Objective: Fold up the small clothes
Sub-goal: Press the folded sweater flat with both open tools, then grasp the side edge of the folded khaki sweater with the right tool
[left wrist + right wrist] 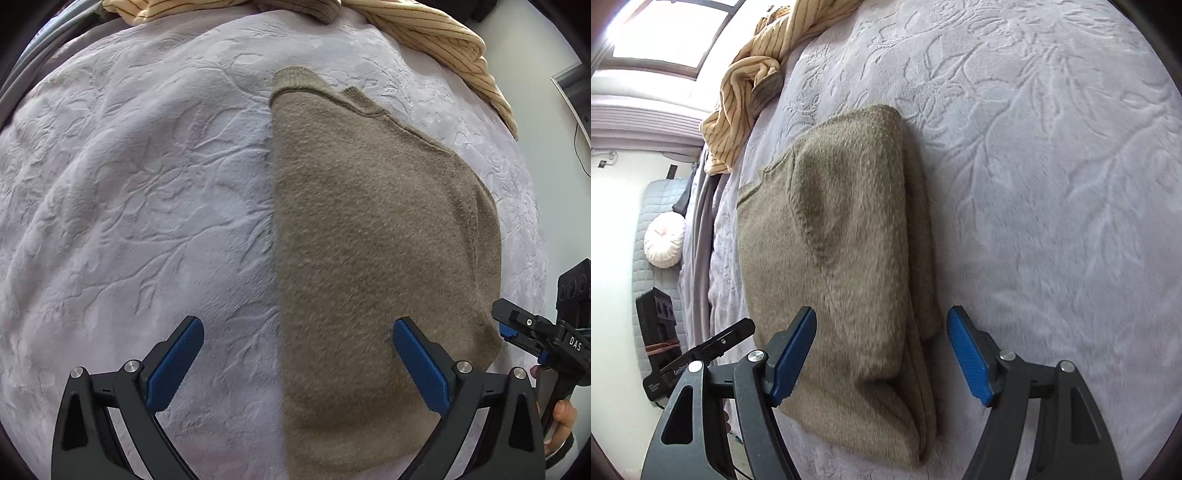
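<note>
Lavender embossed blanket (147, 184) with a leaf relief is covering the whole work surface, and a brown knit sweater (369, 240) is lying folded on it. In the left wrist view the sweater is sitting right of centre, its long folded edge running straight top to bottom, ribbed collar band pointing toward the far end. In the right wrist view the same sweater (849, 240) is showing stacked layers along its right side, with a shallow dent on the top layer.

Left gripper (297, 365) is hanging over the near end of the sweater, jaws spread wide, nothing between the pads. One blue pad is over bare blanket, the other over brown knit; cannot tell whether either is touching the fabric.

Right gripper (881, 360) is also standing wide and gripping nothing. Near end of the sweater is lying in the gap between its pads, pads apart from the cloth on both sides. From the left wrist view this gripper (517, 328) is coming in at the right frame edge, just beside the sweater's right border, with a hand (559, 417) on its handle.

Striped cream garment (753, 96) is lying bunched at the far edge of the blanket, well apart from the sweater. Beyond the bed, a round white cushion (665, 240) is resting on grey quilted padding.
</note>
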### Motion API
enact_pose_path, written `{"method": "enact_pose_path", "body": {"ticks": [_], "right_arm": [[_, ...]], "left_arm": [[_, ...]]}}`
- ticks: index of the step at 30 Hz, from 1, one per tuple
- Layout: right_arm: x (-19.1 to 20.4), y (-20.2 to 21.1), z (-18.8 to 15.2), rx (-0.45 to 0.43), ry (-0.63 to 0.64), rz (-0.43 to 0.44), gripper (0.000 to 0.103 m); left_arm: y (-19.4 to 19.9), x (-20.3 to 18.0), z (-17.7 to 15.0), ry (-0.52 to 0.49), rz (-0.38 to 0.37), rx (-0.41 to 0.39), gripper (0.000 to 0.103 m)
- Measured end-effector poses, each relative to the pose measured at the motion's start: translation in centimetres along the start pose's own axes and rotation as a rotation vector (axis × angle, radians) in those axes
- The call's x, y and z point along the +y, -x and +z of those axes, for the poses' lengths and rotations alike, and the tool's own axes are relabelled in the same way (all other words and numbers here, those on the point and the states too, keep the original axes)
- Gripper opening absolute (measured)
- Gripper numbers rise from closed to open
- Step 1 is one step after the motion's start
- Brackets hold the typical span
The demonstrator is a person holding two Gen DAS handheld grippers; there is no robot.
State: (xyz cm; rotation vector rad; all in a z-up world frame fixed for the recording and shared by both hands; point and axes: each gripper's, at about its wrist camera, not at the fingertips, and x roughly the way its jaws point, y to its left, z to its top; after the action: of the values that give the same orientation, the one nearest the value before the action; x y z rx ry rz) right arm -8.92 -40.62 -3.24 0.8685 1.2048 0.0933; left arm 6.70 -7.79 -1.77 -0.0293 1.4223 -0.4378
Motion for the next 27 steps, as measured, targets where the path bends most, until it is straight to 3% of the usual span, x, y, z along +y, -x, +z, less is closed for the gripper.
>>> {"method": "enact_pose_path", "body": {"ticks": [2, 9, 22, 27], "right_arm": [[-0.4, -0.7, 1.0, 0.012, -0.011, 0.014, 0.076], [-1.0, -2.6, 2.5, 0.058, -0.048, 0.087, 0.076], [-0.6, -3.9, 3.1, 0.100, -0.014, 0.105, 0.076], [0.5, -4.2, 3.3, 0.114, 0.019, 0.121, 0.078]], "left_arm": [[-0.8, -1.8, -0.2, -0.013, 0.000, -0.005, 0.103], [-3.7, -2.9, 1.3, 0.005, -0.042, 0.015, 0.103], [-3.8, -2.6, 1.2, -0.002, -0.058, 0.020, 0.103], [-4.3, -3.6, 1.8, -0.012, -0.121, 0.034, 0.103]]}}
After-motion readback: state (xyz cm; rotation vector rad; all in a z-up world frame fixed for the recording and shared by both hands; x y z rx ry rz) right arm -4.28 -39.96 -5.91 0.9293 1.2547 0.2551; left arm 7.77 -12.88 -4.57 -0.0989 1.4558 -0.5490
